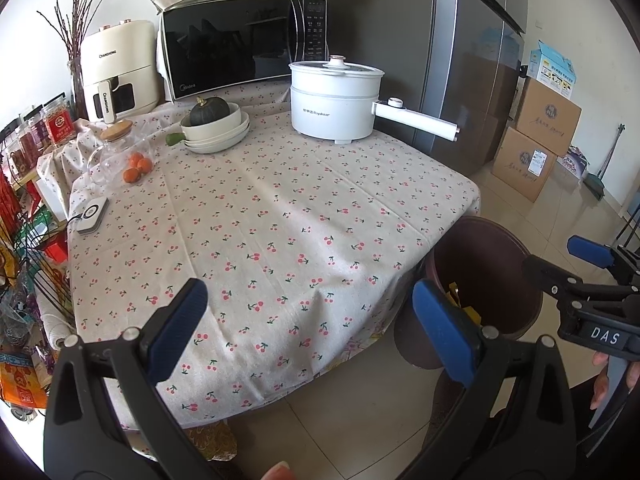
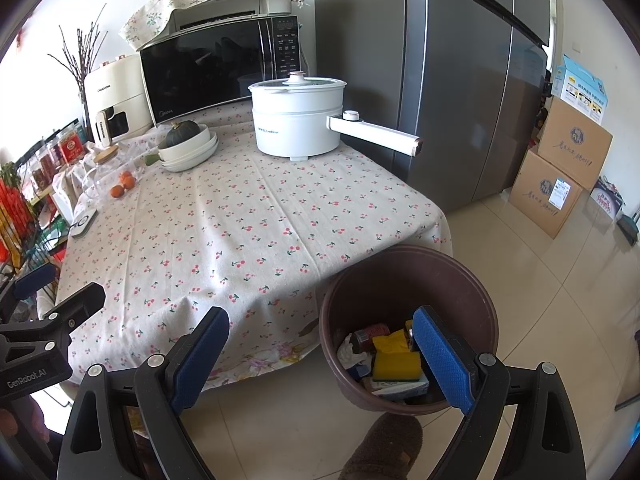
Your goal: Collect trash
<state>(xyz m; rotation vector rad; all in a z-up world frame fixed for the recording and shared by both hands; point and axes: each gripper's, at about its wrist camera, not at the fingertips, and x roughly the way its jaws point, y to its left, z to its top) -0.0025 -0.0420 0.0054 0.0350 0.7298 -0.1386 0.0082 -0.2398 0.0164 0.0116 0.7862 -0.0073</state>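
The left gripper (image 1: 310,328) hangs level over the near edge of the table (image 1: 280,216), jaws spread wide with nothing between them. The right gripper (image 2: 320,354) is held just beside it, above the floor at the table's corner, jaws equally wide and empty, its right finger over the bin (image 2: 408,264). The brown bin stands on the tiles against the hanging tablecloth and holds the trash (image 2: 390,354): a yellow sponge, a red can, crumpled paper and small cartons. On the table, well back, stand a white pot (image 1: 334,98) with a long handle, stacked bowls (image 1: 218,130) holding a dark squash, a microwave (image 1: 240,44) and three oranges (image 1: 138,166). A slipper (image 2: 386,450) shows below the bin.
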